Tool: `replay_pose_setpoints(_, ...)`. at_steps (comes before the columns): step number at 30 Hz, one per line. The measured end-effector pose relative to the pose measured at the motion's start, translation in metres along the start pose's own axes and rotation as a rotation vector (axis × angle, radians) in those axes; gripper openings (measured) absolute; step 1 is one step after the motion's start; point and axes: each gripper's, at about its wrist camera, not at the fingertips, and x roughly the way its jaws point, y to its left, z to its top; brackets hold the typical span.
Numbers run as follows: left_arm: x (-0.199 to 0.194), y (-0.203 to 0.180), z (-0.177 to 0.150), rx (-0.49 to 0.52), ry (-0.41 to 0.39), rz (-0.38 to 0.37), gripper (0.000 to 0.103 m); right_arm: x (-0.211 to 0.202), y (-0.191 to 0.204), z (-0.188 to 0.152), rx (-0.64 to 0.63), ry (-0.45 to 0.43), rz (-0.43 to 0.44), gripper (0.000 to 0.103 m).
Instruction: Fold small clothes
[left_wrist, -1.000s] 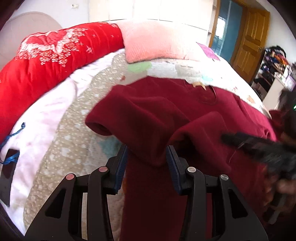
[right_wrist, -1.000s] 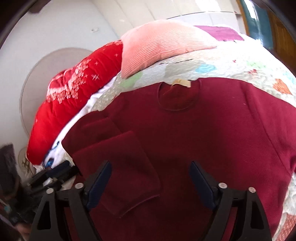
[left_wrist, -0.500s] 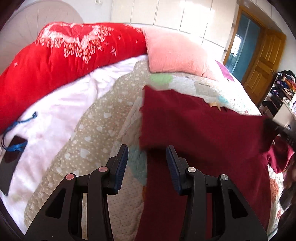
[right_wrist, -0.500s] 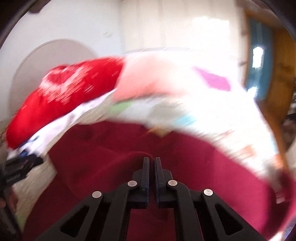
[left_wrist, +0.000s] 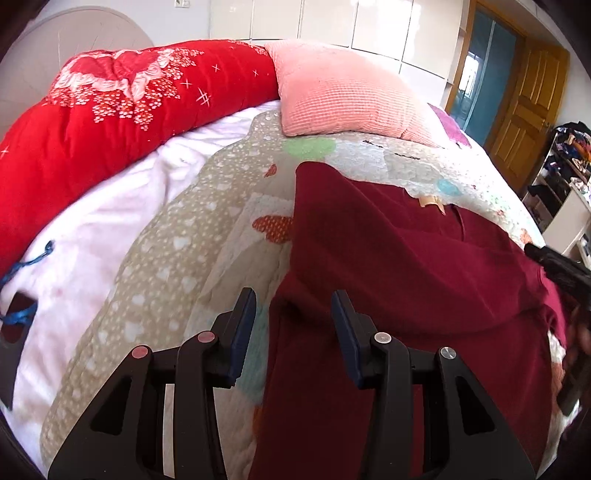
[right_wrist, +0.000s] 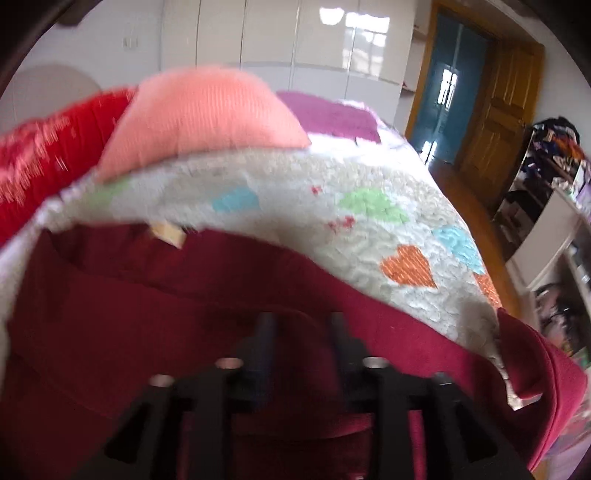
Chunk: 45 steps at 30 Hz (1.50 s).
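Spread over a heart-patterned quilt (left_wrist: 229, 206), the maroon sweater (left_wrist: 388, 258) is laid partly folded. Both the left gripper (left_wrist: 293, 328) and the blurred right gripper (right_wrist: 301, 332) are held apart, nothing clamped.

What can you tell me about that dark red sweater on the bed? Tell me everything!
The sweater is dark red and looks soft, like fleece. It lies on the patchwork quilt, its left side folded over the middle in a straight edge. A tan label marks the round neck, which points toward the pink pillow. The left gripper hangs open over its folded edge.
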Motion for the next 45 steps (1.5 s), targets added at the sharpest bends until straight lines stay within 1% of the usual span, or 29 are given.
replay_pose_setpoints(1,0.006,0.000,0.003,-0.002,0.004,0.007,0.042,-0.008,0.008,0.004,0.002,-0.034,0.058,0.055)
replay_pose_setpoints(2,0.011,0.000,0.004,-0.004,0.009,0.017,0.042,-0.012,0.018,0.007,-0.016,-0.047,0.116,0.055)
replay_pose_setpoints(3,0.020,0.000,0.005,-0.008,0.020,0.039,0.042,-0.012,0.038,0.013,-0.068,-0.042,0.209,0.055)
replay_pose_setpoints(5,0.032,0.005,0.003,-0.023,0.053,0.066,0.042,-0.008,0.065,0.019,-0.140,-0.023,0.290,0.055)
replay_pose_setpoints(6,0.038,0.009,0.001,-0.042,0.068,0.057,0.042,-0.003,0.084,0.021,-0.190,-0.022,0.322,0.055)
replay_pose_setpoints(7,0.040,0.014,-0.002,-0.065,0.072,0.040,0.044,0.002,0.100,0.023,-0.241,-0.031,0.341,0.055)
replay_pose_setpoints(8,0.042,0.018,-0.003,-0.085,0.070,0.032,0.053,0.009,0.110,0.023,-0.283,-0.041,0.349,0.055)
replay_pose_setpoints(9,0.042,0.022,-0.005,-0.102,0.063,0.036,0.058,0.018,0.123,0.025,-0.332,-0.046,0.351,0.055)
replay_pose_setpoints(10,0.042,0.025,-0.006,-0.116,0.057,0.043,0.067,0.028,0.135,0.027,-0.377,-0.040,0.349,0.055)
replay_pose_setpoints(11,0.043,0.029,-0.007,-0.131,0.057,0.038,0.069,0.038,0.142,0.029,-0.407,-0.026,0.354,0.055)
replay_pose_setpoints(12,0.045,0.032,-0.008,-0.153,0.058,0.021,0.069,0.046,0.151,0.030,-0.440,-0.004,0.363,0.055)
replay_pose_setpoints(13,0.046,0.034,-0.009,-0.167,0.053,0.013,0.070,0.058,0.160,0.028,-0.483,0.027,0.370,0.055)
replay_pose_setpoints(14,0.046,0.034,-0.010,-0.170,0.049,0.012,0.071,0.061,0.166,0.026,-0.505,0.043,0.367,0.054)
replay_pose_setpoints(15,0.046,0.033,-0.011,-0.166,0.044,0.013,0.071,0.066,0.168,0.022,-0.530,0.062,0.370,0.048)
replay_pose_setpoints(16,0.046,0.031,-0.012,-0.159,0.037,0.020,0.072,0.068,0.169,0.021,-0.537,0.056,0.395,0.037)
replay_pose_setpoints(17,0.046,0.030,-0.012,-0.156,0.034,0.023,0.073,0.066,0.169,0.020,-0.539,0.047,0.419,0.029)
replay_pose_setpoints(18,0.047,0.030,-0.011,-0.153,0.033,0.025,0.073,0.064,0.170,0.019,-0.546,0.050,0.428,0.017)
replay_pose_setpoints(19,0.047,0.030,-0.011,-0.153,0.033,0.023,0.074,0.061,0.172,0.018,-0.560,0.037,0.396,0.004)
replay_pose_setpoints(23,0.050,0.034,-0.011,-0.177,0.034,-0.001,0.077,0.053,0.168,0.020,-0.558,0.005,0.352,0.003)
replay_pose_setpoints(25,0.051,0.033,-0.011,-0.175,0.033,0.001,0.079,0.053,0.160,0.024,-0.507,-0.023,0.319,0.003)
replay_pose_setpoints(28,0.053,0.030,-0.012,-0.153,0.038,0.015,0.081,0.071,0.166,0.020,-0.460,0.026,0.280,0.003)
replay_pose_setpoints(30,0.053,0.031,-0.011,-0.156,0.040,0.012,0.081,0.065,0.166,0.021,-0.478,0.003,0.266,0.003)
replay_pose_setpoints(32,0.052,0.032,-0.011,-0.161,0.043,0.008,0.081,0.057,0.159,0.024,-0.444,0.007,0.280,0.006)
replay_pose_setpoints(34,0.047,0.032,-0.008,-0.155,0.042,0.016,0.081,0.042,0.137,0.023,-0.355,0.023,0.279,0.019)
replay_pose_setpoints(36,0.033,0.028,-0.004,-0.118,0.003,0.044,0.081,0.029,0.119,0.015,-0.313,0.021,0.282,0.027)
replay_pose_setpoints(38,0.024,0.021,0.002,-0.082,-0.033,0.064,0.081,0.014,0.091,0.002,-0.282,0.011,0.239,0.028)
replay_pose_setpoints(40,0.020,0.012,0.009,-0.050,-0.044,0.054,0.081,0.003,0.053,-0.011,-0.232,0.004,0.179,0.028)
replay_pose_setpoints(43,0.028,0.001,0.017,-0.034,-0.022,0.036,0.081,0.004,0.008,-0.019,-0.158,0.020,0.101,0.028)
replay_pose_setpoints(45,0.039,-0.008,0.018,-0.030,0.004,0.018,0.081,0.011,-0.015,-0.023,-0.120,0.049,0.060,0.028)
